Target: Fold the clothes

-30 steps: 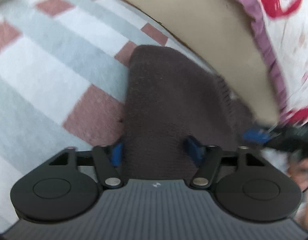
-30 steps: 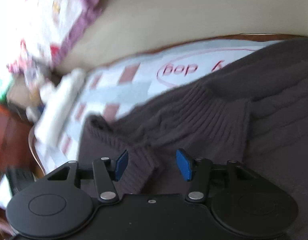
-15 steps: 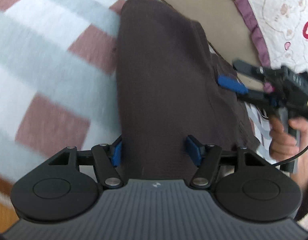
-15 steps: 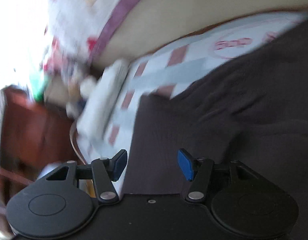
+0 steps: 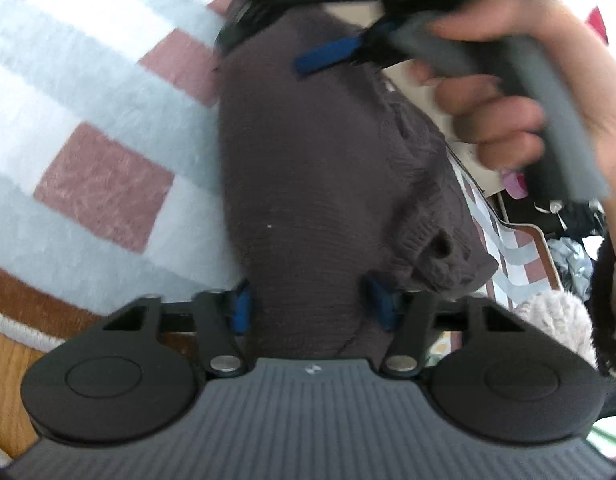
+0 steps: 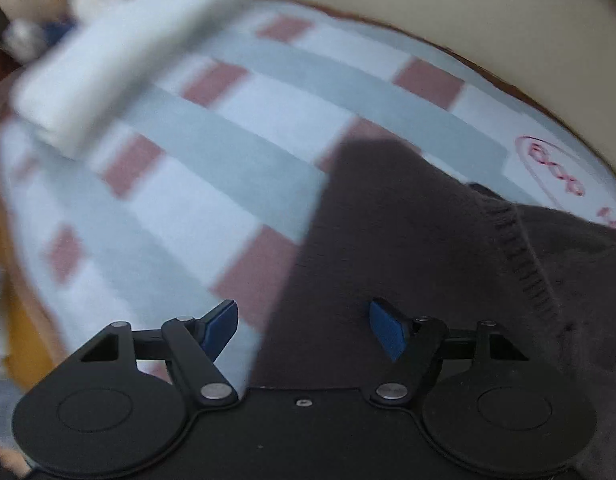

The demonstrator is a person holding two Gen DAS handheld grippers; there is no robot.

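Note:
A dark brown knitted sweater (image 5: 308, 168) lies on a blanket chequered in pale blue, white and pink (image 5: 88, 120). My left gripper (image 5: 309, 306) has a fold of the sweater between its blue pads, which press on it as the jaws are closing. In the left wrist view a hand (image 5: 507, 80) holds my right gripper over the sweater's far end, one blue fingertip (image 5: 327, 56) showing. In the right wrist view my right gripper (image 6: 304, 326) hangs over the sweater's (image 6: 407, 240) left edge. Its jaws are opening wide and pinch nothing.
A folded white item (image 6: 120, 64) lies blurred on the blanket (image 6: 228, 160) at the far left. A beige surface (image 6: 427, 0) borders the blanket behind. Wooden floor (image 5: 12, 360) shows at the near left, and cluttered things (image 5: 567, 264) lie at the right.
The right gripper swung across to the sweater's left edge and spread its jaws wider. In the left wrist view, the hand with it came close overhead. The left jaws narrowed on the fabric.

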